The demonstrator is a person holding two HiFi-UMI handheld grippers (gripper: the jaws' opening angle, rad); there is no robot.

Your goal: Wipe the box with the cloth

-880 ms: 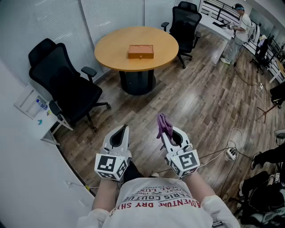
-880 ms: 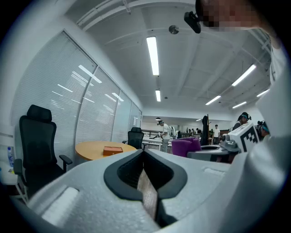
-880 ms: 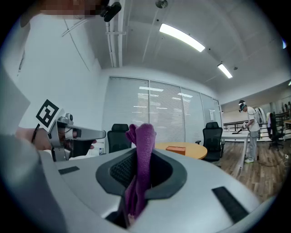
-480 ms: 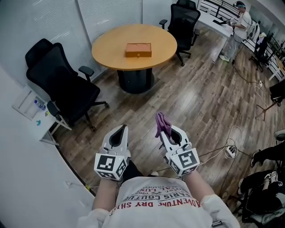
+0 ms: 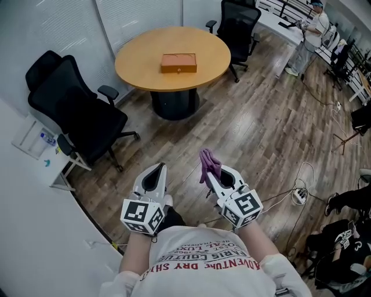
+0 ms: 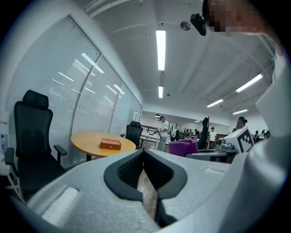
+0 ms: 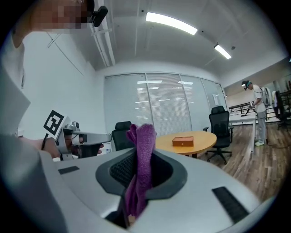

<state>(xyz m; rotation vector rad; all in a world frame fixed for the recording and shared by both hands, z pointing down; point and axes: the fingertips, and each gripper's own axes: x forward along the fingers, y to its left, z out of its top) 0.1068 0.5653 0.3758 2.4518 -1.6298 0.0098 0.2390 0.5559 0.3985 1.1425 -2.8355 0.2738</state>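
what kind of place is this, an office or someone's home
Most likely an office, a meeting corner of an open floor: a round wooden table with a box on it, black swivel chairs beside it, window blinds behind, and long desks far right where a person stands.

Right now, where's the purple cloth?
The purple cloth is clamped in the right gripper, low in the head view, far from the box on the round table.
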